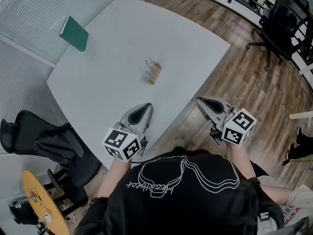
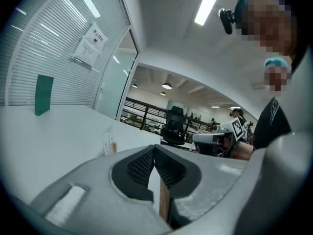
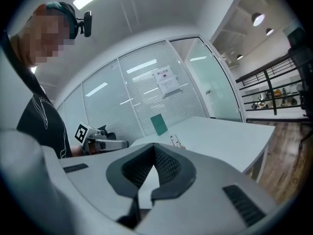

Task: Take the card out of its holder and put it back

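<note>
The clear card holder (image 1: 152,71) with a card in it stands upright in the middle of the white table (image 1: 112,82). It is small and far off in the left gripper view (image 2: 108,142) and in the right gripper view (image 3: 176,141). My left gripper (image 1: 145,106) hovers over the table's near edge, well short of the holder, with its jaws shut and nothing between them (image 2: 154,148). My right gripper (image 1: 201,101) is beyond the table's right edge, over the wooden floor, also shut and empty (image 3: 154,147).
A green book-like block (image 1: 74,33) leans near the table's far left corner, against a glass wall with blinds. A black office chair (image 1: 44,141) sits at my left, and another (image 1: 279,23) stands at the far right. A yellow round stool (image 1: 41,199) is at the lower left.
</note>
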A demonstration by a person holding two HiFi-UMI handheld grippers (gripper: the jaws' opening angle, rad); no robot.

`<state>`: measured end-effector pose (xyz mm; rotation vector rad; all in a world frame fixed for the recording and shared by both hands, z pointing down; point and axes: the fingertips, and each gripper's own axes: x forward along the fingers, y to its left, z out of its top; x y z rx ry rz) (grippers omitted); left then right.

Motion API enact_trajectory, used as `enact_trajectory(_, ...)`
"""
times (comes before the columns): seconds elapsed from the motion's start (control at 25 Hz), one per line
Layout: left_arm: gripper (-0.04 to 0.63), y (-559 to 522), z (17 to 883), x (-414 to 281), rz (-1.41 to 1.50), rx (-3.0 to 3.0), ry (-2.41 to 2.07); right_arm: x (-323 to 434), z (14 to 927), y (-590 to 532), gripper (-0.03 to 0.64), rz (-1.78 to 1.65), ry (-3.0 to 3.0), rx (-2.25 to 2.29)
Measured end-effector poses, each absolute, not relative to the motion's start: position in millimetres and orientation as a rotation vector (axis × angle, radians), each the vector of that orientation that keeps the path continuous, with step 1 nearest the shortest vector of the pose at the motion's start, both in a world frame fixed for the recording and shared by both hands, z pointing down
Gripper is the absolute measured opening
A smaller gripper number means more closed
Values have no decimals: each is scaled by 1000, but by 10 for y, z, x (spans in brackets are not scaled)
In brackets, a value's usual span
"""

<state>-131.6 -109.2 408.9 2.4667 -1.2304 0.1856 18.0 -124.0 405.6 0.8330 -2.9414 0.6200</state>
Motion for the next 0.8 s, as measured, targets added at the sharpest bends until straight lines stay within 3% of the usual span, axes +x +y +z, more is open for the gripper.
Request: enact_trajectory(0.8,14,-985,3911,-1327,150,2475,-1247,15,4089,-1127,6,585,-2917,728)
